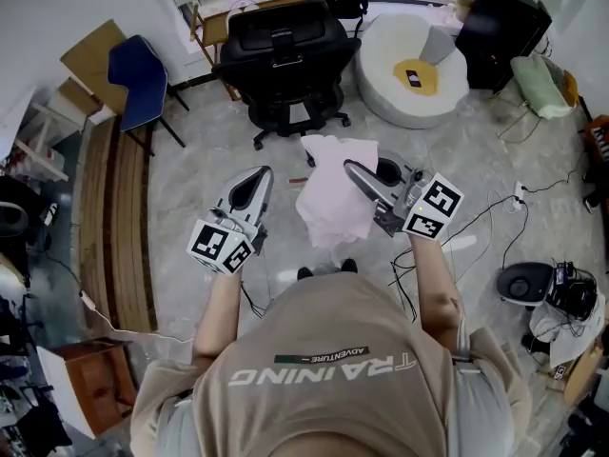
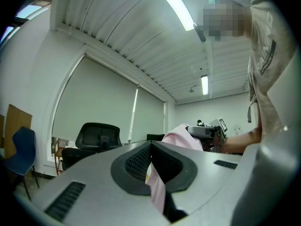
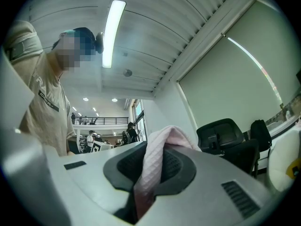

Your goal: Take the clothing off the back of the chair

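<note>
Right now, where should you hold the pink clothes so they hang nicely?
Probably its upper edge, with one gripper coming from each side. The pink garment is limp and droops below the right gripper, which pinches a fold. The left gripper seems to pinch fabric too.

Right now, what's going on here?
A person has a pink garment pinched in the right tool, and it hangs in front of them. It is clear of the black office chair, whose back is bare. The left tool is shut and sits beside the garment. A pink strip shows between its jaws in the left gripper view, but it's unclear whether it grips any fabric.
</note>
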Available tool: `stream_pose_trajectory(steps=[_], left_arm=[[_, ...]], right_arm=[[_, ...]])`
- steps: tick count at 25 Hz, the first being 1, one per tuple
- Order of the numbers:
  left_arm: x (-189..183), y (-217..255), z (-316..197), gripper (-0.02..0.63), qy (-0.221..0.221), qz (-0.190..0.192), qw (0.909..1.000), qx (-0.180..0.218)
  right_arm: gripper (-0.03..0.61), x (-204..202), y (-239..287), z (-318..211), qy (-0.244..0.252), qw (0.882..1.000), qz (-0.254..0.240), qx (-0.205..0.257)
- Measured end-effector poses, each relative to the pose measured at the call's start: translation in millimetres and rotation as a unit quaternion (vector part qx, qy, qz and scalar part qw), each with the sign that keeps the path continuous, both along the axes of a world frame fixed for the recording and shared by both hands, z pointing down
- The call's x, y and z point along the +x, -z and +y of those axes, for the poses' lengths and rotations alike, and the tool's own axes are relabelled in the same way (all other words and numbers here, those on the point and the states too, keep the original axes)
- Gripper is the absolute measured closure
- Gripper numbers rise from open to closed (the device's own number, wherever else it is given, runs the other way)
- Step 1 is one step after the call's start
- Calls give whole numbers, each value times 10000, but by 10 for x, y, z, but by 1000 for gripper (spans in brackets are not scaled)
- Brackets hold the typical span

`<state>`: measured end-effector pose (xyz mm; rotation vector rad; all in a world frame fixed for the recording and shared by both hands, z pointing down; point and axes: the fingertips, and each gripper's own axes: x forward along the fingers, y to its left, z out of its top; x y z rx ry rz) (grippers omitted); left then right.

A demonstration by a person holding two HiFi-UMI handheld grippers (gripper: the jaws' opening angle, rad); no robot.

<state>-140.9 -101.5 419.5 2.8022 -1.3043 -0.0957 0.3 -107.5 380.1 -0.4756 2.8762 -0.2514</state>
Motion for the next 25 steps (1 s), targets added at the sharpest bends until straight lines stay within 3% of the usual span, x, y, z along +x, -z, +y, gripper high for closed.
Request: stream_pose_trajectory(steps=[25], left_arm=[[58,-30,-8,601,-107,-88,9999,-32]], right_arm=[[517,26,-88,-10,25,10000,92,-21]])
